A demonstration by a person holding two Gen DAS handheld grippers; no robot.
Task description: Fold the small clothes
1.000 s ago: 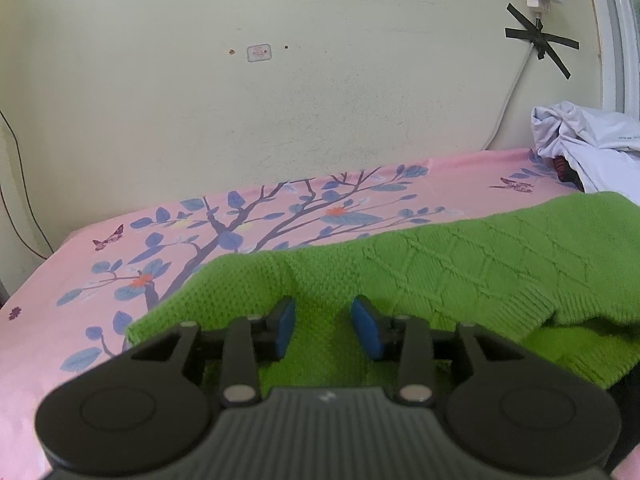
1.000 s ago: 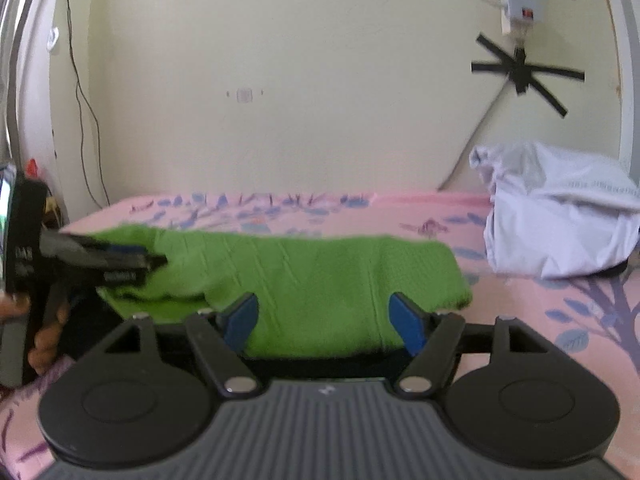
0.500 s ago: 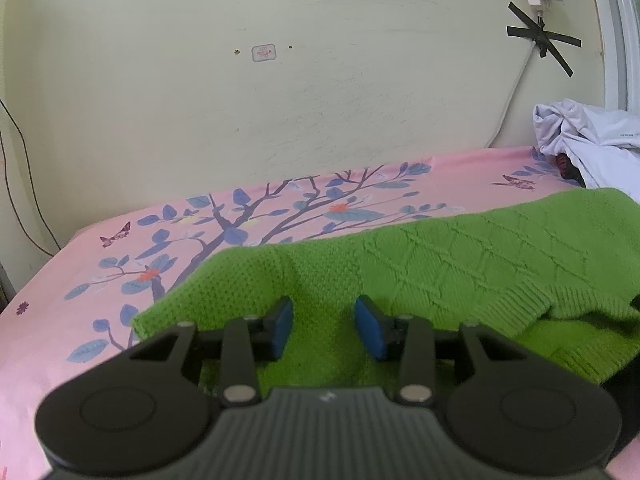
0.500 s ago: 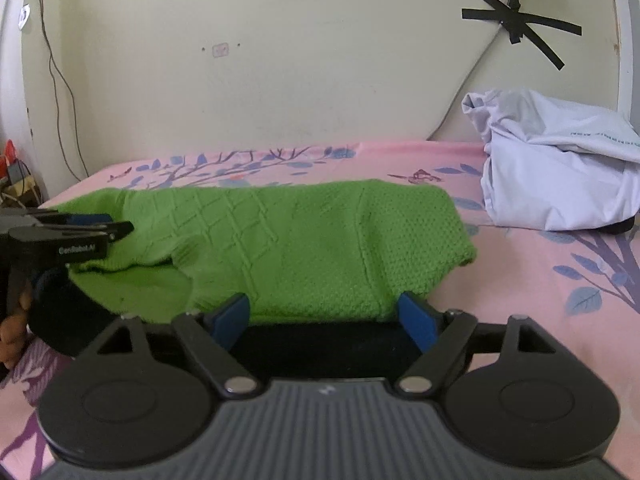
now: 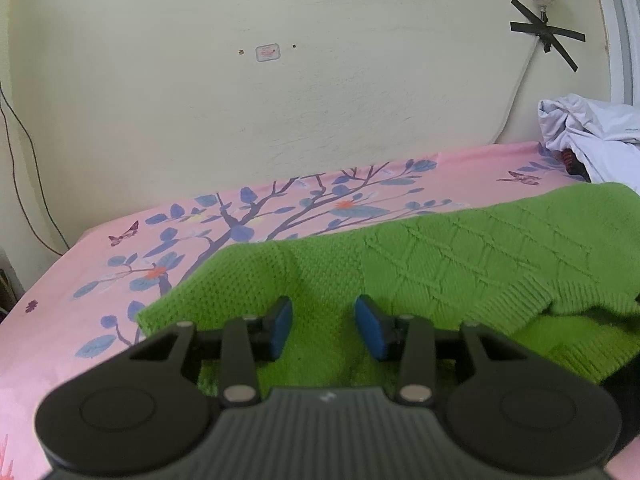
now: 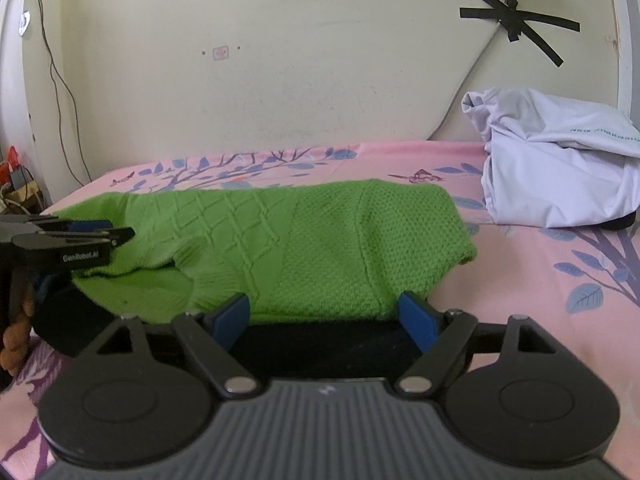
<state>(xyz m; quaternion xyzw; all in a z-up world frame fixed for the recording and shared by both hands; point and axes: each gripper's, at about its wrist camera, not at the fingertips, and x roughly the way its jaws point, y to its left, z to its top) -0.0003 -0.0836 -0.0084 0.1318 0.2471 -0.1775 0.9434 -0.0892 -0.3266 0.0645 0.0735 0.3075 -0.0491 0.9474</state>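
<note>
A green knit sweater [image 6: 320, 240] lies folded across the pink floral bedsheet [image 6: 520, 280]. My right gripper [image 6: 324, 314] is wide open at the sweater's near edge, and its blue pads [image 6: 416, 318] stand either side of the fabric without pressing it. A dark strip shows under that edge. My left gripper [image 5: 325, 322] hovers over the sweater's [image 5: 460, 256] left end, its pads [image 5: 370, 332] apart with flat knit showing between them. The right wrist view shows that left gripper [image 6: 116, 234] from the side, held by a hand [image 6: 16, 320].
A crumpled white garment [image 6: 560, 176] sits on the bed at the right, close to the wall, and also shows in the left wrist view [image 5: 592, 140]. Cables run down the wall [image 6: 320, 80]. Bare pink sheet [image 5: 80, 280] lies left of the sweater.
My right gripper's jaws opened wider and it dipped toward the sweater's near edge, so the sweater now fills more of its view. The left gripper stayed put.
</note>
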